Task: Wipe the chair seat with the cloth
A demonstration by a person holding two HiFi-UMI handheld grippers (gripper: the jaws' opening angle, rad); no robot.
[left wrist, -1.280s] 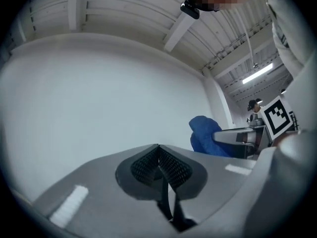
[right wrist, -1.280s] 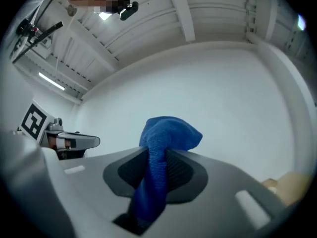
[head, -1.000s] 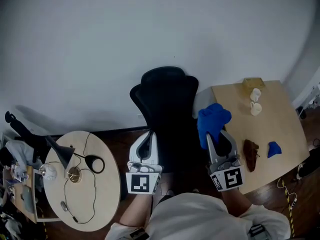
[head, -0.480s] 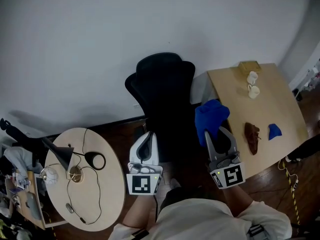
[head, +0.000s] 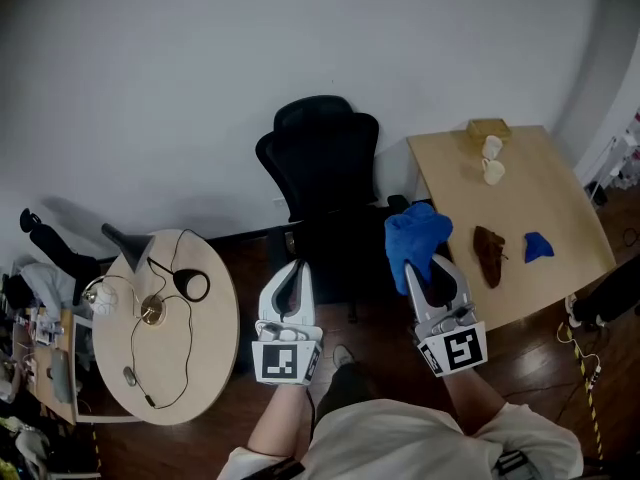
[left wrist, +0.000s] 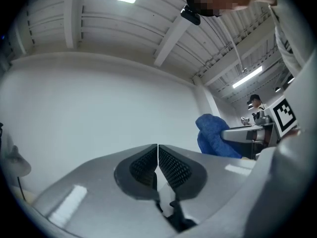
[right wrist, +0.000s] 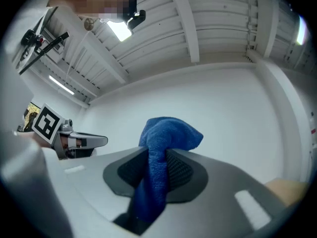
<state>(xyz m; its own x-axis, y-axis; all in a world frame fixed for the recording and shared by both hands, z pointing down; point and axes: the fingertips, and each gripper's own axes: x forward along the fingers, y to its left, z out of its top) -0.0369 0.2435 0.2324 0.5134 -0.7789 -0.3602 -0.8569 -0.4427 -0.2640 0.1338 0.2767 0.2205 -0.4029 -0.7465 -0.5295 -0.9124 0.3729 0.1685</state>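
Note:
A black office chair (head: 322,173) stands against the white wall, its seat (head: 335,258) between my two grippers in the head view. My right gripper (head: 427,264) is shut on a blue cloth (head: 413,236), which bunches above its jaws (right wrist: 165,142). It hangs just right of the seat. My left gripper (head: 291,280) is shut on nothing at the seat's left side. Both gripper views point up at the wall and ceiling. The blue cloth (left wrist: 214,137) also shows in the left gripper view.
A wooden table (head: 560,228) at right carries two white cups (head: 491,158), a brown object (head: 488,255) and a second blue cloth (head: 537,247). A round table (head: 210,358) at left holds a black lamp (head: 128,247) and cables. Dark wooden floor lies below.
The view has pulled back from the chair and the tables have shifted in frame. Both grippers keep the same pose, the right still holding the blue cloth.

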